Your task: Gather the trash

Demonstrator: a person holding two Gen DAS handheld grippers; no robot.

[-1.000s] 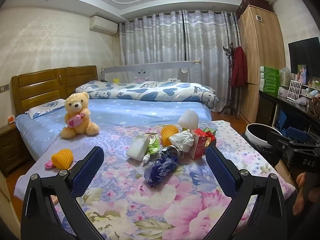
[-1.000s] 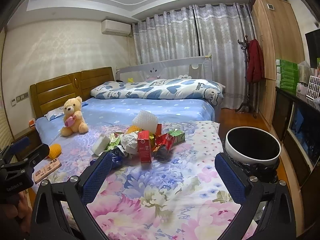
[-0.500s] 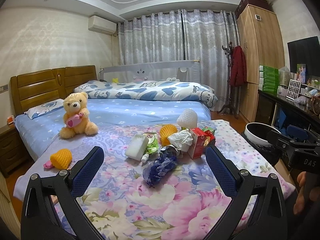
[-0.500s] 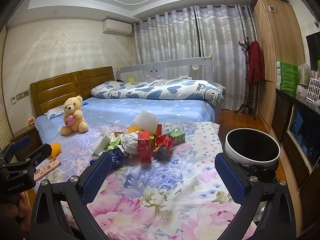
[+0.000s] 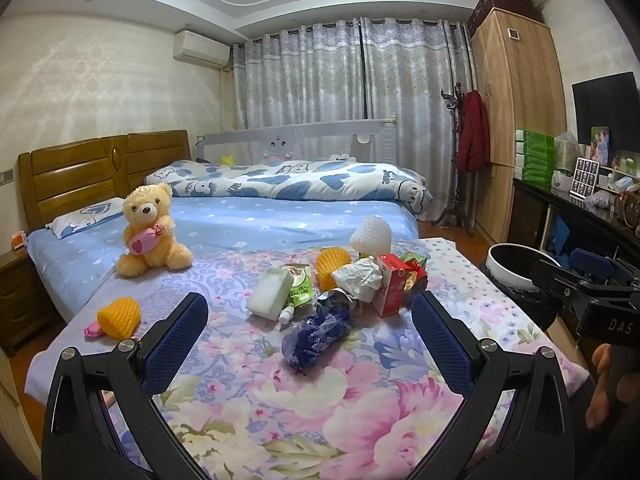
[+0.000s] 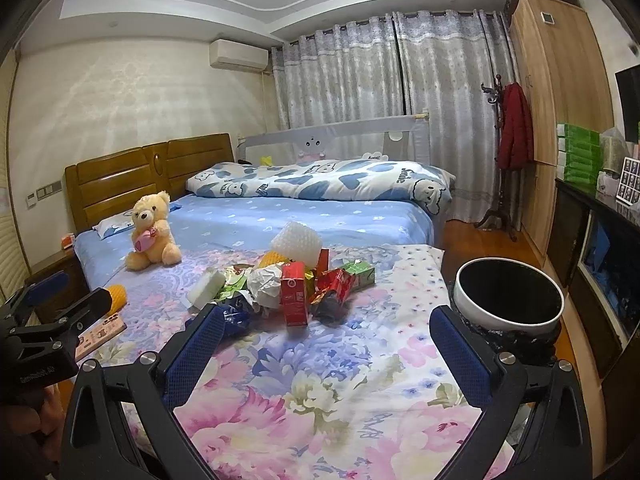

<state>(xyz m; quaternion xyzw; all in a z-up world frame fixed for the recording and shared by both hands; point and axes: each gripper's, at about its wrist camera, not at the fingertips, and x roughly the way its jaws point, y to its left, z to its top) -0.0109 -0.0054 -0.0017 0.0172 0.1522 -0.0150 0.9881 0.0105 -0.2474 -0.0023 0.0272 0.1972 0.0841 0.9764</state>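
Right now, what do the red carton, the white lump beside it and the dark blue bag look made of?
Red carton: printed paperboard, flat folded faces. White lump: probably crumpled paper or tissue, matte creases. Dark blue bag: thin plastic film, glossy wrinkles.

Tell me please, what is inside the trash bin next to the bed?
The trash bin looks dark inside; no trash shows in the part in view. Its near wall covers the bottom, so anything lying there cannot be seen. A black bag bunches around its outside.
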